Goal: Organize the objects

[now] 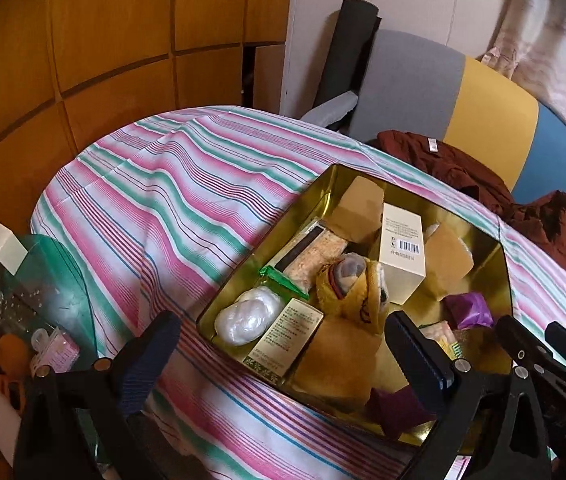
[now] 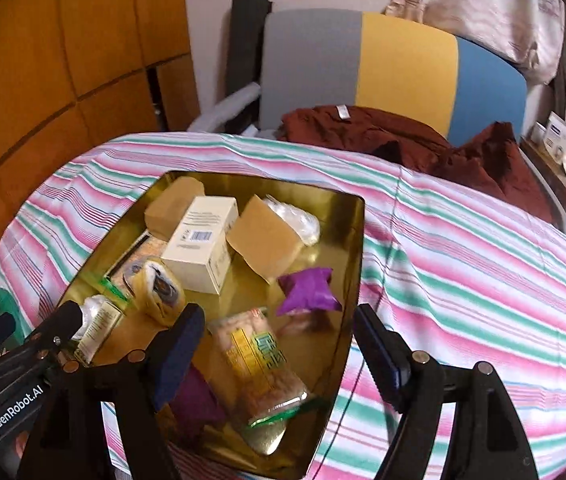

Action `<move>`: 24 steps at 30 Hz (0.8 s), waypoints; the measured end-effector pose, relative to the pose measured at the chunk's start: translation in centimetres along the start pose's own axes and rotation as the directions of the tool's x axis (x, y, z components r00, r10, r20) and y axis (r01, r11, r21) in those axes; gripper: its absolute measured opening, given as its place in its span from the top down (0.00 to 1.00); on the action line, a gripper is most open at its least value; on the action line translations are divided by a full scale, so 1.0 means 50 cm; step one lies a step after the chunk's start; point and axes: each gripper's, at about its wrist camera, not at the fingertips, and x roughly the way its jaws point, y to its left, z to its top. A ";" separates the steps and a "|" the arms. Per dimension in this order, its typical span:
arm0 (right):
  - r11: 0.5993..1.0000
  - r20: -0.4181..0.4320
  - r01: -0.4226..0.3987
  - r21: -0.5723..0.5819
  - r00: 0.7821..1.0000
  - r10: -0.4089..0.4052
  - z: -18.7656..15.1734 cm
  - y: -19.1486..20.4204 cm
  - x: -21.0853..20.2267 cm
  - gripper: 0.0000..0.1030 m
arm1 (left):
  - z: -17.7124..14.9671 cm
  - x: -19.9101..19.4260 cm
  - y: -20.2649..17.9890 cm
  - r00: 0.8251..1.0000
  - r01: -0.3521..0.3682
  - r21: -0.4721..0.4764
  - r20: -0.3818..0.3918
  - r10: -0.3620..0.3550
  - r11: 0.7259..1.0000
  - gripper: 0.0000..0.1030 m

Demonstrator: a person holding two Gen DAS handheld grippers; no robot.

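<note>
Right gripper (image 2: pixel 279 344) hangs over the near end of the shiny gold metal tray (image 2: pixel 357 248), jaws wide, nothing gripped. Clear snack packet with yellow label (image 2: pixel 261 364) lies flat directly below, between the pads; crumpled purple wrapper (image 2: pixel 309 290) just ahead. Left gripper (image 1: pixel 283 354) open too, empty, at the tray's near rim. My call: everything looks binned; I'd lift straight up, avoiding the tray wall beside the right pad.
</note>
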 end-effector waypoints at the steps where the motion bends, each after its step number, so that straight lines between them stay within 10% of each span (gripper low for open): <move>1: 1.000 0.000 0.002 -0.002 1.000 -0.002 -0.001 0.002 -0.001 0.25 | 0.000 0.001 -0.002 1.000 -0.003 0.011 -0.003 0.003 1.000 0.00; 24: 0.993 0.023 0.106 0.050 0.994 -0.107 0.001 -0.028 -0.005 0.25 | -0.002 -0.011 -0.026 1.000 0.005 0.098 -0.004 -0.005 0.995 0.00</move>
